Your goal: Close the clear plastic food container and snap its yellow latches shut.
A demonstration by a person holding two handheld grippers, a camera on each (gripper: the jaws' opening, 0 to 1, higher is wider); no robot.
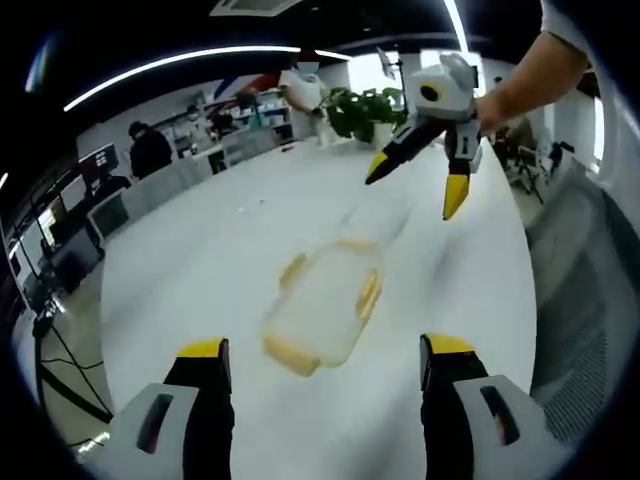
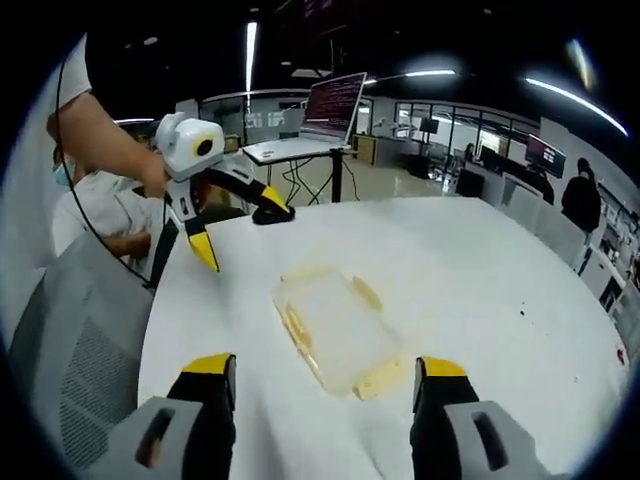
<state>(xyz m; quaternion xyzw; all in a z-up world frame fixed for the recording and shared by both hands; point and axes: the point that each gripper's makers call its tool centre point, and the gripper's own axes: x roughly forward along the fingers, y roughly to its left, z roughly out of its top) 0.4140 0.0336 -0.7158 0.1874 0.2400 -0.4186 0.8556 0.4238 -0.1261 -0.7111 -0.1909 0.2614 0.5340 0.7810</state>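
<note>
A clear plastic food container (image 1: 322, 308) (image 2: 338, 326) with yellow latches (image 1: 369, 294) (image 2: 297, 330) lies flat on the white table (image 1: 220, 260) (image 2: 480, 280), its lid lying on top. My left gripper (image 1: 325, 358) hovers open just short of it, jaws wide apart with nothing between them; it also appears at the far left of the right gripper view (image 2: 240, 225). My right gripper (image 2: 322, 372) is open too, held above the table near the container, and is seen raised beyond it in the left gripper view (image 1: 413, 192).
A green plant (image 1: 365, 110) stands at the table's far end. People sit at desks with monitors (image 1: 105, 165) behind. A laptop (image 2: 330, 105) rests on a stand. A grey mesh chair (image 2: 75, 350) is beside the table edge.
</note>
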